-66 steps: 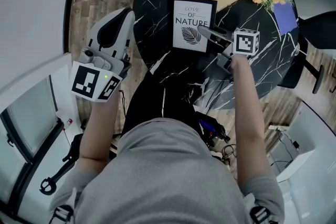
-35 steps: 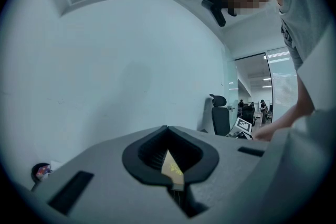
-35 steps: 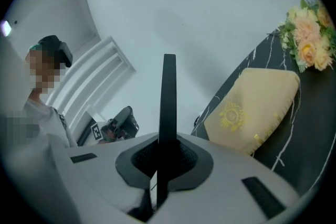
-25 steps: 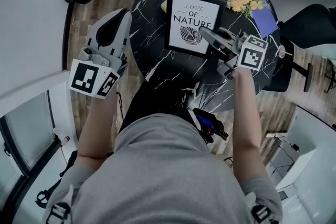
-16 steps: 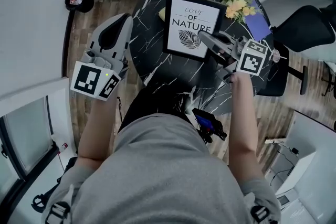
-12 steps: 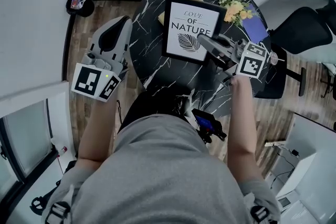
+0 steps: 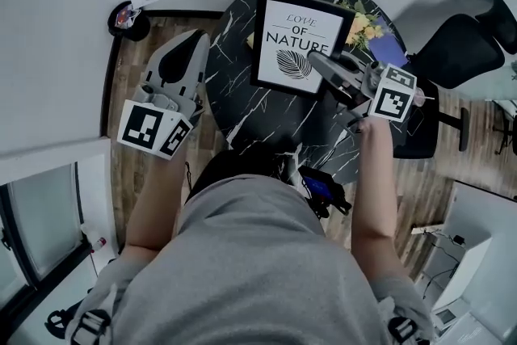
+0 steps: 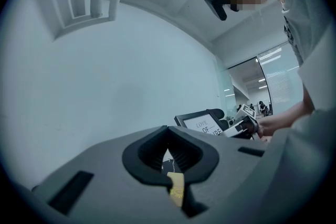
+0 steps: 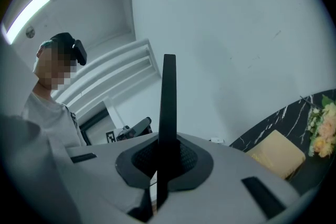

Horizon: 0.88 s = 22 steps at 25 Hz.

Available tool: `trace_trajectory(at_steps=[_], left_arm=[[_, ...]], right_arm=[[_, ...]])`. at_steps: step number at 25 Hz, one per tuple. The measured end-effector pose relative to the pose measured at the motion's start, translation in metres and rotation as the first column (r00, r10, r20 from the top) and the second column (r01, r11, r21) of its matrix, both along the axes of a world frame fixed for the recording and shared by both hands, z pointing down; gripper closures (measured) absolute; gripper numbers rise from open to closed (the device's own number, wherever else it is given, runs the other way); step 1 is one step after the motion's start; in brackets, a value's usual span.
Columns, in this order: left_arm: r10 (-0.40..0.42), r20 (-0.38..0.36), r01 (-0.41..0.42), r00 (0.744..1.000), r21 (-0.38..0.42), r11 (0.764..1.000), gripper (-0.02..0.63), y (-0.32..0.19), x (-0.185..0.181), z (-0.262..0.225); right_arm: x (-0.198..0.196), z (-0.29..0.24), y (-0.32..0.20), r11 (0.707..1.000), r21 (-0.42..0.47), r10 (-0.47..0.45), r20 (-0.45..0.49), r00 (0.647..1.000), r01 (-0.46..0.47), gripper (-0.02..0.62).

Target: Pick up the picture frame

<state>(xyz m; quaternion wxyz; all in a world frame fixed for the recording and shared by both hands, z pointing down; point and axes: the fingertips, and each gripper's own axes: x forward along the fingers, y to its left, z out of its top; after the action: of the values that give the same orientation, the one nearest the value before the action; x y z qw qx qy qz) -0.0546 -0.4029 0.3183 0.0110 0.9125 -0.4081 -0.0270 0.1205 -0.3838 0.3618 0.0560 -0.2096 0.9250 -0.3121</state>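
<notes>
**Frame pinched at its right edge over the marble table**

Black-bordered picture frame (image 7: 292,44) with a white print reading "LOVE OF NATURE" over a leaf drawing sits in the right gripper (image 7: 321,65). Its jaws are pressed onto the frame's right border. In the right gripper view the frame (image 9: 168,113) shows edge-on as a thin dark strip rising between the pads.

From the head view the frame hangs over the far half of the round black white-veined marble table (image 7: 275,121). A bunch of yellow and white flowers (image 7: 363,24) and a purple notebook (image 7: 388,51) lie just to its right.

The left gripper (image 7: 187,38) is well apart to the left, over the brown wooden floor (image 7: 133,81). Its jaws are pressed together with nothing between them.
</notes>
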Motion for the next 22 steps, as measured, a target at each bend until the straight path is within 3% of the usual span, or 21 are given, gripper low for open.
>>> trace_trajectory(at_steps=[22], left_arm=[[0.013, -0.034, -0.011, 0.999, 0.06, 0.998, 0.6, 0.02, -0.012, -0.026]], right_arm=[[-0.012, -0.077, 0.024, 0.981, 0.192, 0.012, -0.026, 1.0, -0.007, 0.565]])
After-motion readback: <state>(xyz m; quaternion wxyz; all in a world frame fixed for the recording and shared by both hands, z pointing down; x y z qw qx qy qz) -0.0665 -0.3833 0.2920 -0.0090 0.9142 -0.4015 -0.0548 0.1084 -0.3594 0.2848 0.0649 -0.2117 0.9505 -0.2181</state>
